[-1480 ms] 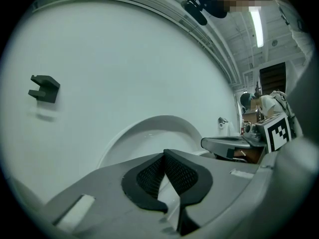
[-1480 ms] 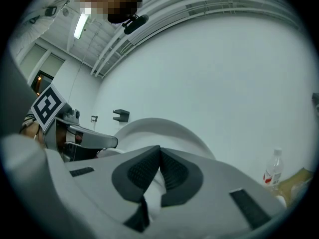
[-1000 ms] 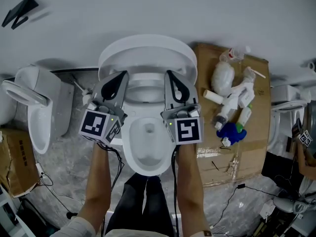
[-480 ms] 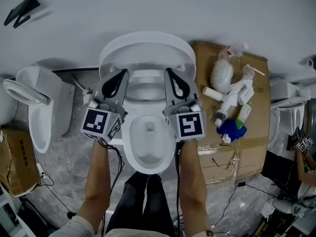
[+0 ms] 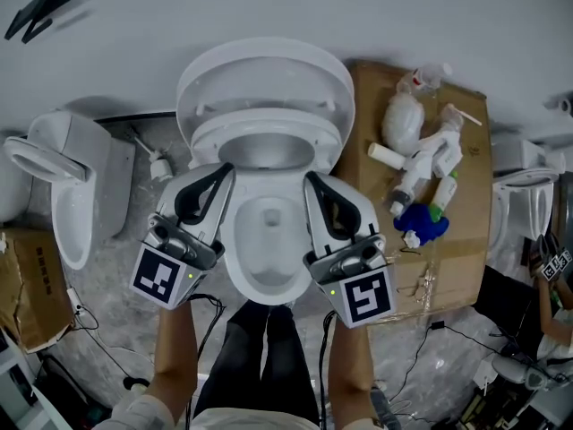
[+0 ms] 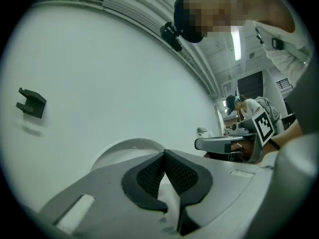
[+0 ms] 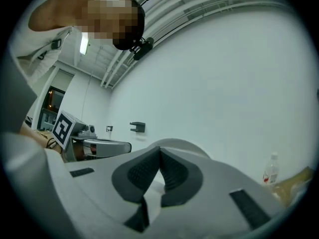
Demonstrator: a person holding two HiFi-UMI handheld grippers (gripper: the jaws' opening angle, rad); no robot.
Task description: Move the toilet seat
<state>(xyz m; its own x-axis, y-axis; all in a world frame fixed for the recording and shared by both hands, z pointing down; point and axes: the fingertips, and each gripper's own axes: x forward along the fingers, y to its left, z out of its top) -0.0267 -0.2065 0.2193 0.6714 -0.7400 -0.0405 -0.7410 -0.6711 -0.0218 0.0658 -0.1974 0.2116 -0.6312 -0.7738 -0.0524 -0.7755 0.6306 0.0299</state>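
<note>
Nearest: left gripper (image 5: pixel 226 170) and right gripper (image 5: pixel 310 179) flank the toilet bowl (image 5: pixel 269 296) at its 9 and 3 o'clock, both pointing toward 12. Jaws on both are fully together, pads meeting, nothing between them, and each gripper's own view confirms it's empty. Key relation: the toilet seat (image 5: pixel 266 124) lies at 12 o'clock from both tips, just beyond them. It's tilted up off the bowl rim and leans back toward the lid (image 5: pixel 264 70), which stands against the wall (image 5: pixel 269 7). The ring's wide span and hinge line run 9-to-3, so it pivots toward 6 or 12. Tips look about equally near its lower edge, left marginally closer; can't tell if either touches. The pose fits a seat just raised as well as one about to come down, so no call on direction. Count: two grippers, one seat, one lid, one bowl. One more toilet (image 5: pixel 63 186) at 9 o'clock, what looks like part of a third (image 5: pixel 524 195) at 3. One cardboard sheet (image 5: pixel 457 276) at 2–3 with a pile of white bottles (image 5: pixel 421 173), number unclear, and one blue item (image 5: pixel 421 231). One black bracket (image 5: pixel 31 16) at 11.
</note>
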